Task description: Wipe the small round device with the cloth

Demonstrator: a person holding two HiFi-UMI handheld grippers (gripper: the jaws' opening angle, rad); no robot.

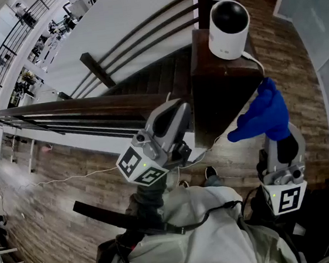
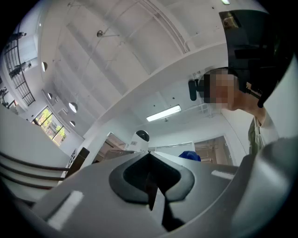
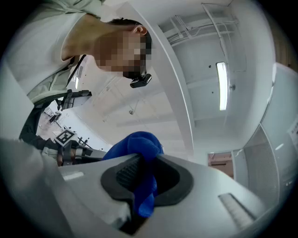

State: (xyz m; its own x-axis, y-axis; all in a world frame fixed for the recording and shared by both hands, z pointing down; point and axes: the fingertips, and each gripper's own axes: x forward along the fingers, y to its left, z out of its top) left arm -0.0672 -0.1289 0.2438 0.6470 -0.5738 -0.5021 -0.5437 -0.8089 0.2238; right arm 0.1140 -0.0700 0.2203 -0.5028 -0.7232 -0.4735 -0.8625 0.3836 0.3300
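Pinching the blue cloth (image 3: 138,151) tight in my right gripper (image 3: 142,188), I hold it bunched and pointing up, just beside the dark wooden post (image 1: 209,87). My left gripper (image 2: 151,188) has its jaws pressed together on nothing. The small round device (image 1: 228,29) stands on the post's top, apart from the cloth.

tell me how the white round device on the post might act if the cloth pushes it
The device stands upright on a narrow post top, so a firm sideways push could slide or tip it. Its smooth, glossy surface likely lets the cloth glide. The attached cable may restrain it.
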